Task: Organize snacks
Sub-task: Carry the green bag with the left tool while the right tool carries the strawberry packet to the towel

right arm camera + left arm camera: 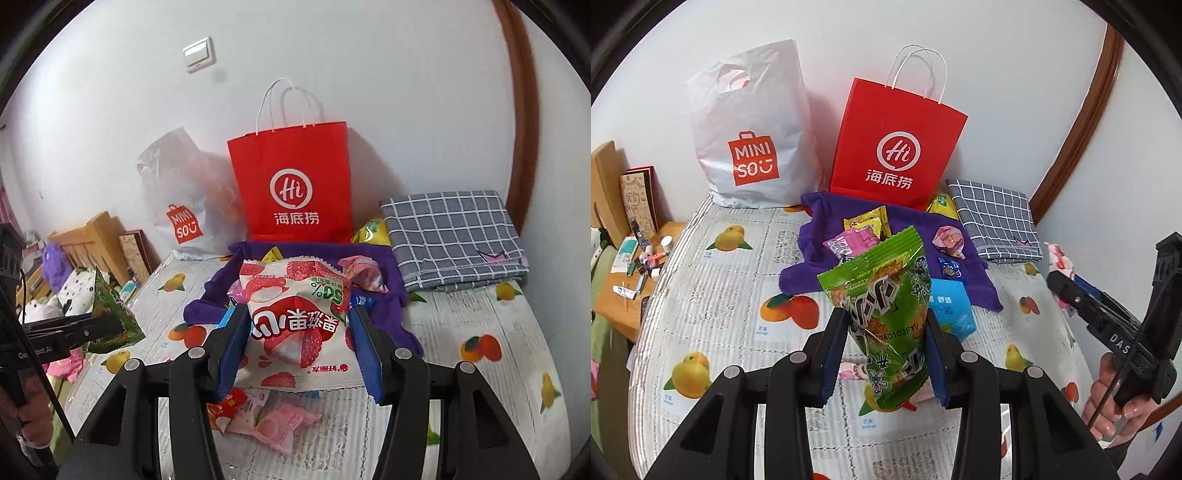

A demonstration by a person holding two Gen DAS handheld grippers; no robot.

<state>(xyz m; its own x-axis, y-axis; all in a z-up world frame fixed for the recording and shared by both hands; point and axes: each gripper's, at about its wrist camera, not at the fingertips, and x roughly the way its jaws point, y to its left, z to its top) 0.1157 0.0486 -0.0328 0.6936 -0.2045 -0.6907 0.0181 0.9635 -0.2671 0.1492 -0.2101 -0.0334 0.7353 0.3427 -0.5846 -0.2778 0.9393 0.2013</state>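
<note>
Left wrist view. The left gripper is closed on a green snack packet; both blue-lined jaws press the packet's lower sides and it stands upright between them, lifted clear of the fruit-print bed cover. Landmark: the red paper bag, upright against the wall. Left of the red bag stands a white MINISO plastic bag. In front of the red bag lies a purple cloth carrying small snacks: a yellow packet, a pink packet, a pink wrapped candy. A blue packet lies at the cloth's near edge, partly behind the green packet. Right of the red bag sits a folded grey checked cloth. At far right a hand holds the right gripper; its jaws are not readable here.

Right wrist view. The right gripper is closed on a red-and-white lychee snack packet, printing upside down, jaws against both its sides, held above the bed cover in front of the red paper bag. Beneath the packet lie a small red packet and a pink packet. The purple cloth lies at the red bag's foot. At far left, the left gripper grips the green packet.
</note>
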